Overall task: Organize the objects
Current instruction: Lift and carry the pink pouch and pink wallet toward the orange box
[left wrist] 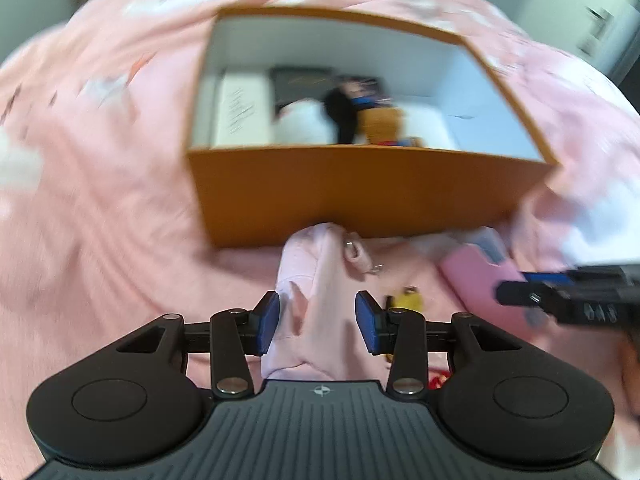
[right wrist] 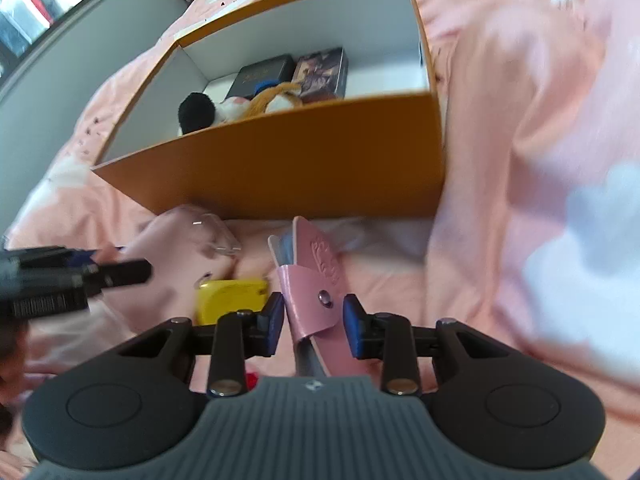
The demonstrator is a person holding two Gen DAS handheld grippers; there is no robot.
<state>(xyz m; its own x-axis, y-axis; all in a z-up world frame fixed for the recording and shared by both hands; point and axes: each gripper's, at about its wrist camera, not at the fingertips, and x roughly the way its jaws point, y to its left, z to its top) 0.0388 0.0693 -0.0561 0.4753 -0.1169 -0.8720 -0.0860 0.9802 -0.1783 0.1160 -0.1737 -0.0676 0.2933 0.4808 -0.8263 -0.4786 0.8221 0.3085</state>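
**Left wrist view and right wrist view: two pickups in front of the box**

Left wrist view: the left tongs (left wrist: 317, 322) stand parted on either side of a pink pouch (left wrist: 312, 300) lying on the bed (left wrist: 100, 200). The pads look close to the fabric, but blur hides whether they press it, so I cannot tell if it is gripped. Just beyond the pouch stands the orange box (left wrist: 360, 196), open at the top, with a white box, dark boxes and a plush toy blurred inside. A small yellow item (left wrist: 410, 300) lies right of the pouch. The right tongs (left wrist: 516, 292) reach in from the right edge over a pink wallet (left wrist: 480, 280).

Right wrist view: the right tongs (right wrist: 314, 322) straddle the wallet (right wrist: 316, 284), which rises tilted between the pads. The left pad seems to touch it; a gap shows at the right pad, so the jaws look open and not clamped. The yellow item (right wrist: 232, 296) sits just left of them, the pouch (right wrist: 180, 248) further left near the left tongs (right wrist: 132, 270). The box (right wrist: 300, 160) is straight ahead, its near wall (right wrist: 280, 168) just beyond the wallet.

The step in hand appears to be grasping loose things in front of the box. Next, each pair of tongs would need to close firmly, lift above the near wall and release inside, leaving the yellow item for a later pass.
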